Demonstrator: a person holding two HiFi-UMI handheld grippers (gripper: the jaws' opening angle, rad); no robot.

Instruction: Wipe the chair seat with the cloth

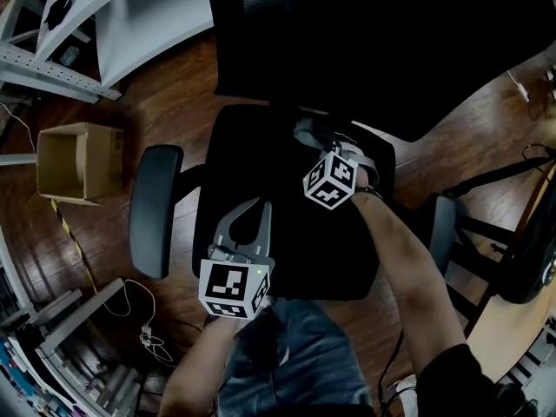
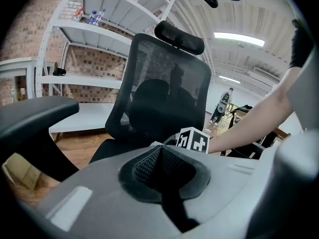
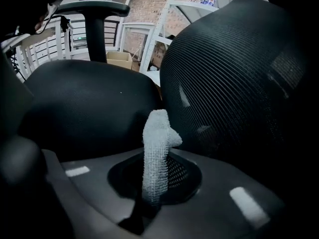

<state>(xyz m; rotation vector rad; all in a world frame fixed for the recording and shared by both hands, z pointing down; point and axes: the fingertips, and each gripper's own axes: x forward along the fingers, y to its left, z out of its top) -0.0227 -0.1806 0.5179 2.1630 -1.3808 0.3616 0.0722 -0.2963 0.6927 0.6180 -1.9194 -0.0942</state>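
Observation:
A black office chair fills the head view, its seat [image 1: 317,250] below its tall mesh backrest [image 1: 373,42]. My right gripper [image 1: 313,143] is over the back of the seat, close to the backrest, shut on a pale knitted cloth [image 3: 157,148]. The cloth stands up out of the shut jaws, with the seat [image 3: 84,103] and the backrest [image 3: 234,78] just beyond it. My left gripper [image 1: 259,208] is over the seat's front left part, shut with nothing in it. From the left gripper [image 2: 160,151], the right gripper's marker cube [image 2: 193,139] shows ahead.
The chair's armrests [image 1: 155,208] [image 1: 443,224] flank the seat. An open cardboard box [image 1: 76,162] stands on the wooden floor at the left, with white shelving [image 1: 130,16] behind it. Cables [image 1: 143,328] lie at lower left. A desk edge [image 1: 521,320] is at the right.

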